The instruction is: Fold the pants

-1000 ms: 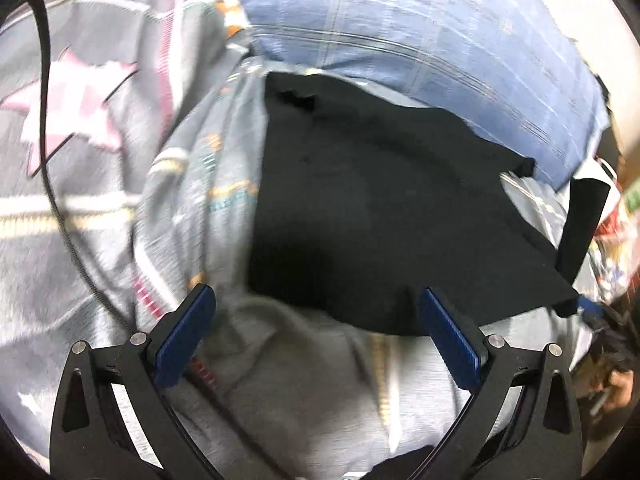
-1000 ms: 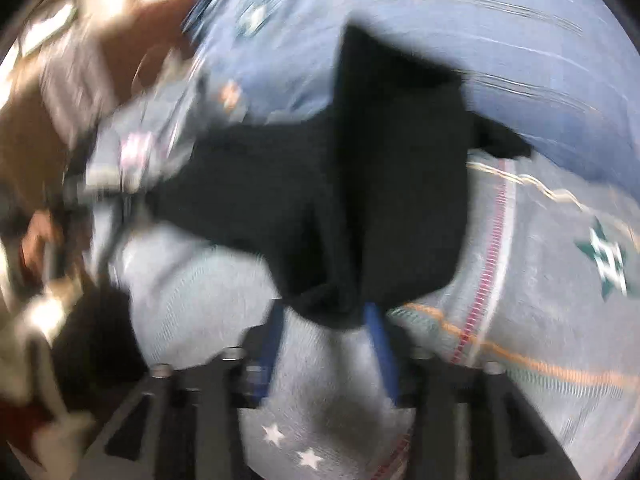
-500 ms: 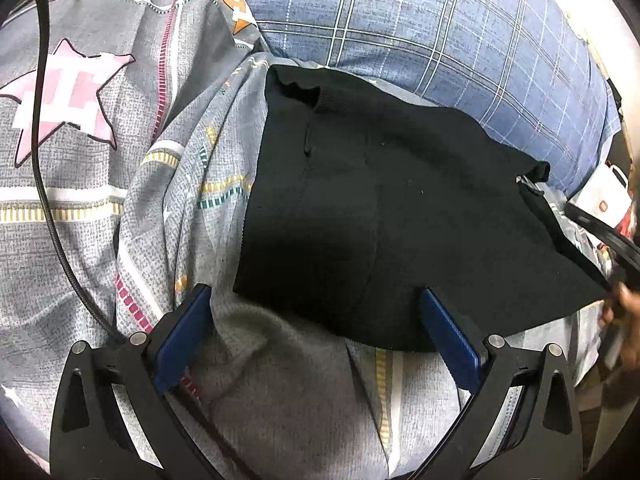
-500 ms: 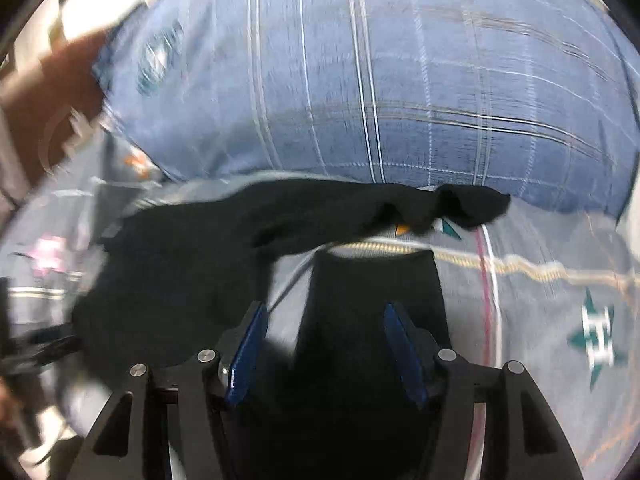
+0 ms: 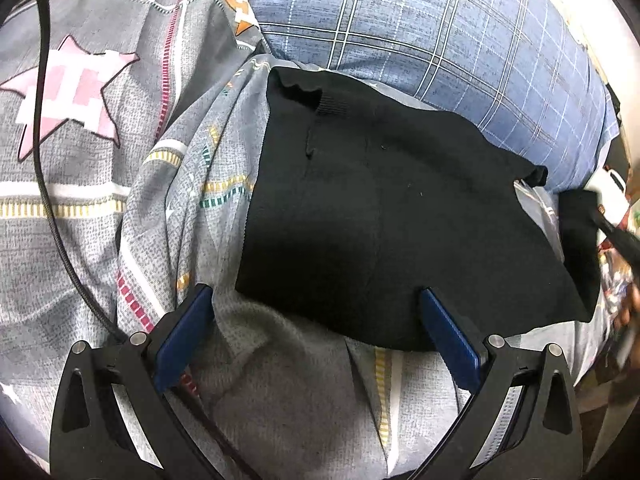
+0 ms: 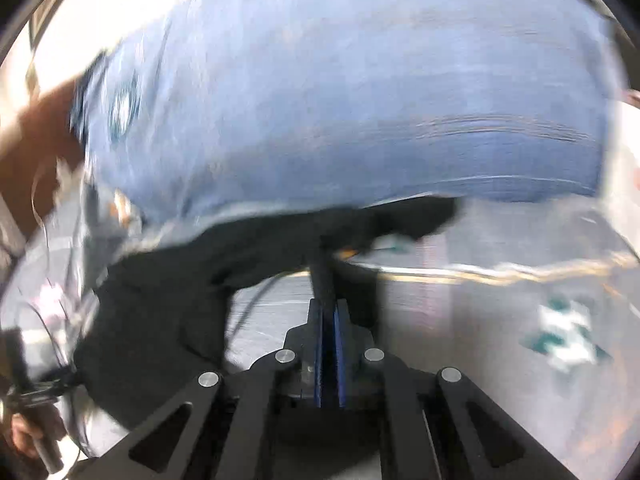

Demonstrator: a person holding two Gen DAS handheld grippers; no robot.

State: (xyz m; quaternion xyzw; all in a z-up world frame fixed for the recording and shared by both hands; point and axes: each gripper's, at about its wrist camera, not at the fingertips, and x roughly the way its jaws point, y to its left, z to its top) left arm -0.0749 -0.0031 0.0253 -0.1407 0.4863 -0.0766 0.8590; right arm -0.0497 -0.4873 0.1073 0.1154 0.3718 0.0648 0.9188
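Black pants point(image 5: 380, 216) lie spread on the bed against the pillow. My left gripper point(image 5: 315, 291) hovers open over their near edge, one blue pad on each side and neither pad pressing the cloth. At the right edge of the left wrist view one pants leg point(image 5: 576, 220) stands lifted off the bed. In the blurred right wrist view my right gripper point(image 6: 328, 304) is closing tight. Its blue pads are pinched on a narrow fold of the pants point(image 6: 320, 268), which rises from between them. The rest of the pants point(image 6: 160, 300) lies to the left.
A blue plaid pillow point(image 5: 440, 40) fills the far side of the bed. The grey patterned bedspread point(image 5: 80, 160) lies wrinkled around the pants. A black cable point(image 5: 52, 208) runs down the left. A person's hand point(image 6: 24, 436) shows at the lower left.
The right gripper's jaws went from wide apart around black cloth to pinched on a thin fold, and that view swung and blurred. The left gripper stayed put and open.
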